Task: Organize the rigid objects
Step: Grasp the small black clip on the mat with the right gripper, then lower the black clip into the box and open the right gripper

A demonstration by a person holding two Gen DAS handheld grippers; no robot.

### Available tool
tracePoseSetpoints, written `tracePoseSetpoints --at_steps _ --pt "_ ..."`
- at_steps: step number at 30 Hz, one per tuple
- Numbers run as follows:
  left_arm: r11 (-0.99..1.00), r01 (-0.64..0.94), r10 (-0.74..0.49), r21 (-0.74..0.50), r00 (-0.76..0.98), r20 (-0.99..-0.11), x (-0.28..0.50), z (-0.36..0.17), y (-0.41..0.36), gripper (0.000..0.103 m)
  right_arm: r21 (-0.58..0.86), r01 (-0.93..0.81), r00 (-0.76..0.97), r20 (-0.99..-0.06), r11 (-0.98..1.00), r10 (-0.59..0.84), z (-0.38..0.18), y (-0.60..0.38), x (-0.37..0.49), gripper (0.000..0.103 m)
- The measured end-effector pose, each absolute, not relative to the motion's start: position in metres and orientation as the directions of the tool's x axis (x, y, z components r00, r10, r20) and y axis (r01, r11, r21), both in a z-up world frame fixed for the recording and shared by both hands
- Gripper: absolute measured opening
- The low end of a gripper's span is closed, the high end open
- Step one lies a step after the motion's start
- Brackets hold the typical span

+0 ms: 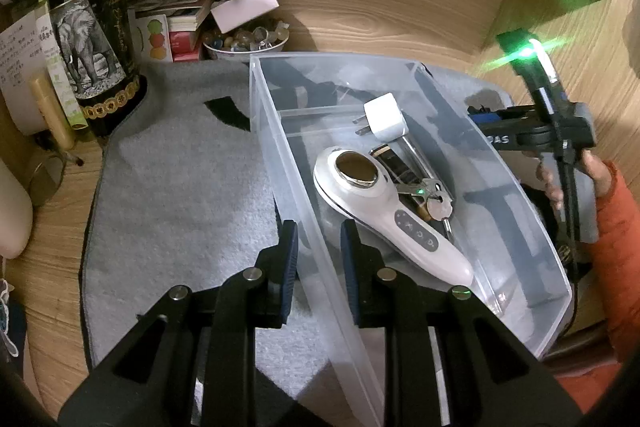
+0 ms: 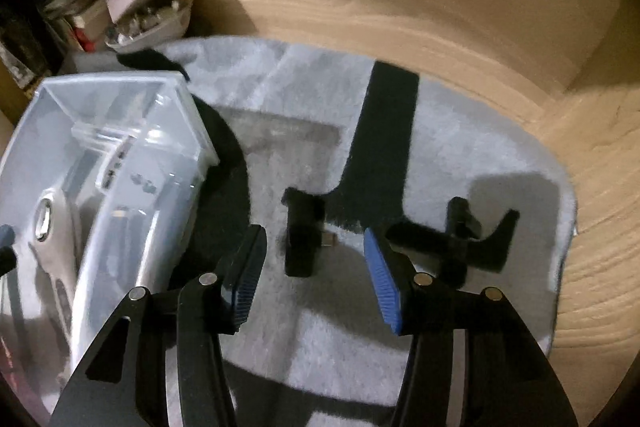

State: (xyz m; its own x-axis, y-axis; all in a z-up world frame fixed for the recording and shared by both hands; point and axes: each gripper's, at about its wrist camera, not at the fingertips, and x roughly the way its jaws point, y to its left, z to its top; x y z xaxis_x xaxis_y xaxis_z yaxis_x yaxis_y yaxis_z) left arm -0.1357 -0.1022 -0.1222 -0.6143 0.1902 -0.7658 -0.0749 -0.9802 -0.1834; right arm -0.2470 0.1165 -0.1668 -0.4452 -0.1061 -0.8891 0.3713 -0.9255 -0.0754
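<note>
The left gripper was clamped on the near-left wall of the clear plastic bin, one pad outside, one inside, jaws nearly together on the thin plastic. The bin sat on a grey fleece mat, its long axis running away from the camera. Inside it lay a white handheld device, long axis diagonal, its round metal head toward the far left and its handle toward the near right. Beside it were a white plug adapter, prongs pointing left, and a bunch of keys.

Over to the right-hand view, blurred: the right gripper hung over the mat, jaws apart with nothing pressed between them. Ahead, between the two fingers, lay a small black block-shaped object, long axis running away from the camera, a small metal connector sticking out of its right side. It sat on the mat just right of the bin. Pads clear of it, nothing held.
</note>
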Motion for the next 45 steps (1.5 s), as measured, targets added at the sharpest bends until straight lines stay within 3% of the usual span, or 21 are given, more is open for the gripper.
tracePoseSetpoints --at_steps 4,6,7,25,32,45 --pt "-0.979 -0.075 0.197 -0.191 -0.608 -0.769 -0.137 -0.122 -0.103 0.022 -0.046 0.355 -0.439 -0.89 -0.934 -0.123 -0.173 0.122 -0.254 0.046" --pt "-0.981 -0.076 0.189 -0.181 -0.607 -0.772 -0.138 -0.122 -0.102 0.022 -0.025 0.363 -0.432 -0.89 -0.932 -0.144 -0.17 0.124 -0.253 0.025" --pt "-0.982 -0.077 0.183 -0.172 -0.607 -0.773 -0.138 -0.122 -0.101 0.022 -0.039 0.364 -0.435 -0.891 -0.931 -0.132 -0.169 0.124 -0.25 0.024" --pt "-0.984 -0.074 0.171 -0.16 -0.614 -0.77 -0.137 -0.123 -0.098 0.021 -0.089 0.405 -0.625 -0.754 -0.91 -0.204 -0.074 0.108 -0.177 0.024" --pt "-0.985 -0.075 0.167 -0.153 -0.615 -0.77 -0.137 -0.122 -0.097 0.021 -0.085 0.481 -0.645 -0.708 -0.872 -0.287 -0.063 0.083 -0.163 0.024" --pt "-0.985 -0.078 0.167 -0.151 -0.616 -0.77 -0.137 -0.121 -0.097 0.021 -0.057 0.582 -0.533 -0.781 -0.811 -0.327 -0.1 0.036 -0.163 0.024"
